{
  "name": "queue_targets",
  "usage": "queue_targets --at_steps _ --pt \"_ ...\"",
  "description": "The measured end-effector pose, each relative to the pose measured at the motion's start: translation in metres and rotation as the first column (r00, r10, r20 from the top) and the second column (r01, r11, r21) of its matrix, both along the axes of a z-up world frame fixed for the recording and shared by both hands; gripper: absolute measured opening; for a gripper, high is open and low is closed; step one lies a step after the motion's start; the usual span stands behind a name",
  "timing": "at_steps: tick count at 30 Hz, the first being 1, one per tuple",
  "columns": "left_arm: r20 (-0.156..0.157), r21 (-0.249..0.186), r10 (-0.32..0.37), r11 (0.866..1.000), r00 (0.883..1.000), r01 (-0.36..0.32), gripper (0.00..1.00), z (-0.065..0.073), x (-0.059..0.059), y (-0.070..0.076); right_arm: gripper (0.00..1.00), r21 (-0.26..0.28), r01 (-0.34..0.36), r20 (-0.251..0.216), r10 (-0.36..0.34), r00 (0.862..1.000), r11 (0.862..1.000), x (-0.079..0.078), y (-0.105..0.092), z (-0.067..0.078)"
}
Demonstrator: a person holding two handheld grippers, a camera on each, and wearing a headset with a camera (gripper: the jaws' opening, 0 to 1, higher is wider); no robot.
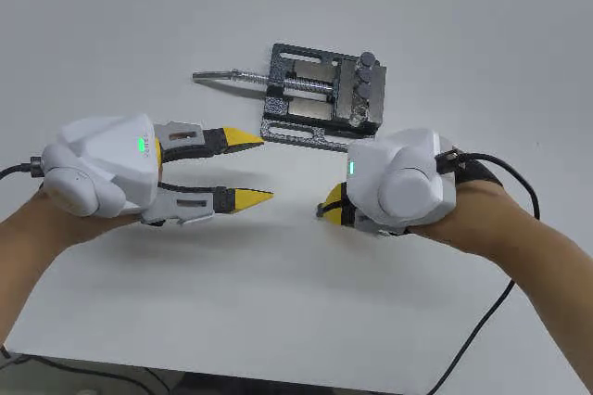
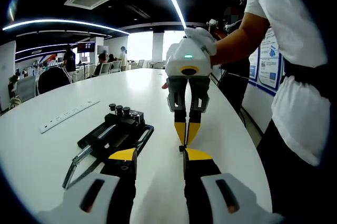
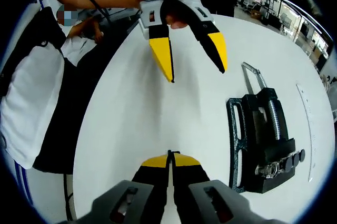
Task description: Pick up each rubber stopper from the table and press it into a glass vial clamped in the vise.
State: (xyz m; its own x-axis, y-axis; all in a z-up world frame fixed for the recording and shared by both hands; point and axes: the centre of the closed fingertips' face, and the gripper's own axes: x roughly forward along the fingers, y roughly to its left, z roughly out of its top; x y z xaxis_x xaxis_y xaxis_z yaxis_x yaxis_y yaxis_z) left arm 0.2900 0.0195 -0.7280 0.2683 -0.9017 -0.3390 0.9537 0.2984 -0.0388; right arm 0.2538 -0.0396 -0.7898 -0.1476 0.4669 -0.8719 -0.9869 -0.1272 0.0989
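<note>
Fingers [image 1: 243,138] of left gripper [image 1: 256,169] spread, pointing right, level above table [image 1: 278,302]; right gripper [image 1: 329,204] fingers pressed together, pointing left, near side of vise [image 1: 315,103].

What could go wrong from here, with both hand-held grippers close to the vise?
1. The right hand-held gripper has its jaws shut, tips low over the table. I cannot tell whether they grip anything, so anything small held there could slip out unnoticed.
2. The vials stand tightly in a row in the vise. A push slightly off line may hit a neighbouring vial or crack glass.
</note>
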Motion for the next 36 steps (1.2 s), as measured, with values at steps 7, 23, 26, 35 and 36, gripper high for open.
queue_targets --at_steps 7,23,26,35,36 --pt "0.001 0.002 0.003 1.0 1.0 -0.003 0.33 0.0 0.0 0.002 0.01 0.011 -0.123 0.021 0.123 0.992 0.992 0.006 0.005 0.006" --pt "-0.003 0.008 0.001 1.0 1.0 -0.001 0.33 -0.003 -0.004 0.001 0.01 -0.02 -0.367 0.047 0.367 0.929 0.93 0.008 0.01 0.005" --pt "-0.004 0.008 0.003 1.0 1.0 -0.003 0.33 -0.003 -0.004 0.002 0.01 -0.022 -0.388 0.048 0.389 0.92 0.921 0.009 0.012 0.004" --pt "-0.01 0.01 0.003 1.0 1.0 -0.002 0.33 -0.005 -0.004 0.002 0.01 -0.041 -0.443 0.023 0.444 0.896 0.896 0.008 0.013 -0.003" --pt "-0.01 0.009 0.003 1.0 1.0 -0.002 0.33 -0.005 -0.004 0.002 0.01 -0.046 -0.447 0.019 0.448 0.894 0.893 0.009 0.012 -0.004"
